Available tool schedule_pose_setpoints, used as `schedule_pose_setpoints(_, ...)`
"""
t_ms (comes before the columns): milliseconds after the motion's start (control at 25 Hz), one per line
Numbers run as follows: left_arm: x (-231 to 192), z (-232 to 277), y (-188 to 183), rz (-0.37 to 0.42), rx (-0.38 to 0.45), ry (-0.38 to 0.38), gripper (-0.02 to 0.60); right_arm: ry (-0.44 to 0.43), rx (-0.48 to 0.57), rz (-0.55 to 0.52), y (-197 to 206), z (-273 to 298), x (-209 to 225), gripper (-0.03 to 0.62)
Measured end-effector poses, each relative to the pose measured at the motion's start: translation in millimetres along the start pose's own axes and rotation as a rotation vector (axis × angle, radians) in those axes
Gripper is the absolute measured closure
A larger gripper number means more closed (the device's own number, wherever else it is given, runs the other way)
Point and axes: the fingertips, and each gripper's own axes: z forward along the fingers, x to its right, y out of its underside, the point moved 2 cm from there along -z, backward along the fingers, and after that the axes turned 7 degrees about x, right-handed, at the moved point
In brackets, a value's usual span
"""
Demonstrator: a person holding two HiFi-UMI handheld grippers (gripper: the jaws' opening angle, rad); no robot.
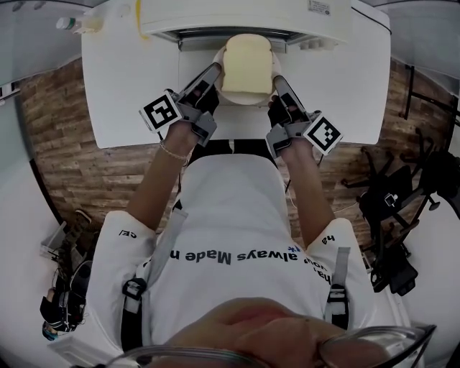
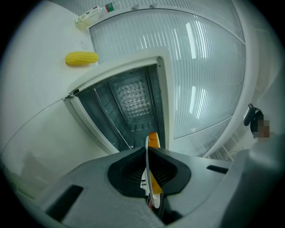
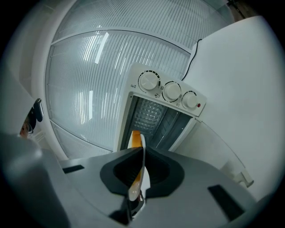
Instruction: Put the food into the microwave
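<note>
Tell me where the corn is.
In the left gripper view, the corn lies on the white table, left of the open microwave, near a bottle.

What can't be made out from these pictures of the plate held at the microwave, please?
Head view: microwave cavity, hidden beneath its own top.
Head view: plate surface, covered by bread.
Right gripper view: dial markings, too small.
Left gripper view: bottle label, too small.

White table [image 1: 122, 93], wood-plank floor [image 1: 65, 151], ribbed white wall panel [image 2: 200, 67]
</note>
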Motion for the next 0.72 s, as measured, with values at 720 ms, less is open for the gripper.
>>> schedule_pose_setpoints(720,-42,33,-14,0.072,-0.004,-0.039,0.563,0.031,0.009,0.003,-8,36,42,0.572)
